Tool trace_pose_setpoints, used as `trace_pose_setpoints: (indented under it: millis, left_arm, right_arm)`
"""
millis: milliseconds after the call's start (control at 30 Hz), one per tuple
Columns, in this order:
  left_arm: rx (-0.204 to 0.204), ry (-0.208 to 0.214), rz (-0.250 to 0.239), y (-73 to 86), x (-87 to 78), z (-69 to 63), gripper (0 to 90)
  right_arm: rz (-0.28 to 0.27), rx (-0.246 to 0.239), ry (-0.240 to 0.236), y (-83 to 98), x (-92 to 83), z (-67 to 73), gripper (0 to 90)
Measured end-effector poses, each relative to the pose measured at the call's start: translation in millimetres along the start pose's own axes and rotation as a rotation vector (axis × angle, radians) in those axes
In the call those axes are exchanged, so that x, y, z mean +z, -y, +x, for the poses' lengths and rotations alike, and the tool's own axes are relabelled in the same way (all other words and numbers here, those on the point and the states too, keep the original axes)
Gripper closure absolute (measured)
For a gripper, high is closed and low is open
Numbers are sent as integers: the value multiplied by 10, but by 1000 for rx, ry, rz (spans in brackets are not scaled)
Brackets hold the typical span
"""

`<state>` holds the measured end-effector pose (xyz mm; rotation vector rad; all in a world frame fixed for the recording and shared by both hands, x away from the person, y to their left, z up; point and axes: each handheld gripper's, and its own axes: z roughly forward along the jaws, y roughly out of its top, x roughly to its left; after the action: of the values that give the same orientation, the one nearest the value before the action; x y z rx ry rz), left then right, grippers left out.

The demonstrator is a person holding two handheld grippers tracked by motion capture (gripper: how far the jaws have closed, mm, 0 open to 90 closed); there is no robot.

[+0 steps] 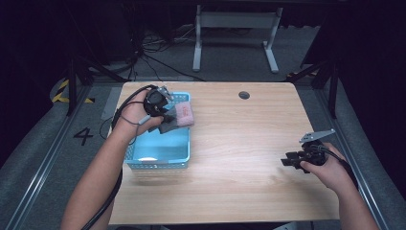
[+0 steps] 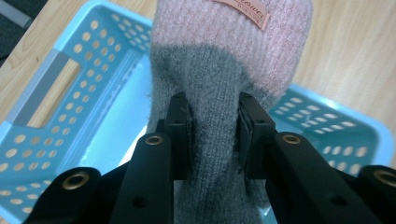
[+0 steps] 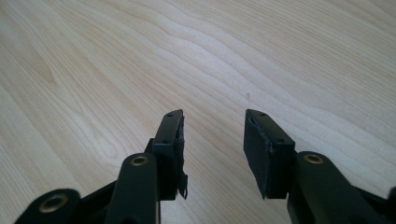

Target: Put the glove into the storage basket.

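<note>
Fig.: L gripper (image 1: 165,115), fingers (image 2: 180,135) clamped on grey-pink sock (image 2: 224,88), holds it above blue basket (image 1: 184,155), far end. Release into basket is left. R gripper (image 3: 212,140) w/ fingers apart, nothing held, over bare desk (image 1: 239,143).

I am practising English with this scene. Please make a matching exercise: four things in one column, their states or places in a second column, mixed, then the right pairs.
1. knitted sock
2. blue basket
3. left gripper
4. right gripper

a. open above bare wood
b. pink and grey, held over the basket
c. on the table's left part
d. shut on the sock

Pairs: 1-b, 2-c, 3-d, 4-a
</note>
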<state>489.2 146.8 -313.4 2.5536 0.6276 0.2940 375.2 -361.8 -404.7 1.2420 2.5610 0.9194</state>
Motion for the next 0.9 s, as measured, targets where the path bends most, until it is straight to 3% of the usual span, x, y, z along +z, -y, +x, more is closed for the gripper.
trace_pose_setpoints:
  millis: [167,233,500,533,600,900]
  left_arm:
    - [-20,5,1,60,62,103,699]
    - [-11,-1,34,93,107,138,699]
    - [-41,11,102,223,391,241,698]
    - [-40,9,141,234,475,251,697]
    - [-42,16,159,240,553,262,696]
    - [-45,49,194,268,777,305,688]
  right_arm:
    - [-2,8,7,51,-32,12,588]
    - [0,11,9,73,-44,13,587]
    - [10,8,8,102,-17,47,586]
    - [12,12,11,109,-15,54,586]
    - [14,12,18,117,-10,56,586]
    - [23,20,21,168,-9,67,582]
